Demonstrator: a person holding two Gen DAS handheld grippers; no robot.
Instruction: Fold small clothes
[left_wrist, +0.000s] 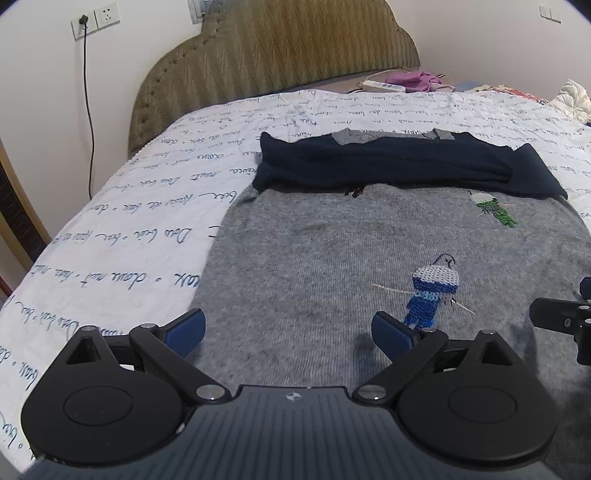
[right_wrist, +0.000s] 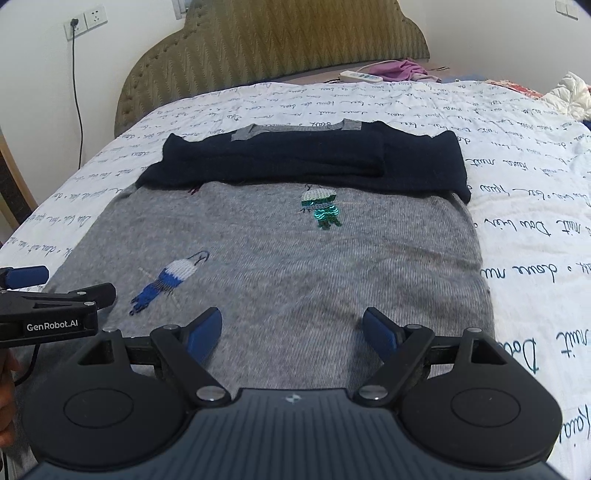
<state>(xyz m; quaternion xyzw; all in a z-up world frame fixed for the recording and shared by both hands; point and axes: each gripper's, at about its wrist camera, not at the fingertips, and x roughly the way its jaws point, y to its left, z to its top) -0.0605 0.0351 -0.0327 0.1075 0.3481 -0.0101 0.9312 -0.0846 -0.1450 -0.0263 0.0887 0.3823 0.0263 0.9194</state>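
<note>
A small grey knitted sweater (left_wrist: 332, 258) (right_wrist: 295, 266) lies flat on the bed, with embroidered birds on its front. Its dark navy sleeves (left_wrist: 388, 162) (right_wrist: 303, 162) are folded across the chest at the far end. My left gripper (left_wrist: 288, 332) hovers over the near left part of the sweater, open wide, nothing between its blue pads. My right gripper (right_wrist: 291, 332) hovers over the near right part, also open and empty. In the right wrist view the left gripper (right_wrist: 55, 295) shows at the left edge.
The bed carries a white quilt with handwriting print (left_wrist: 129, 240) (right_wrist: 535, 221). A padded headboard (left_wrist: 277, 48) stands behind. A power strip (right_wrist: 360, 76), pink cloth (right_wrist: 399, 70) and white bundle (right_wrist: 569, 92) lie at the far right. A cord hangs from a wall socket (left_wrist: 85, 22).
</note>
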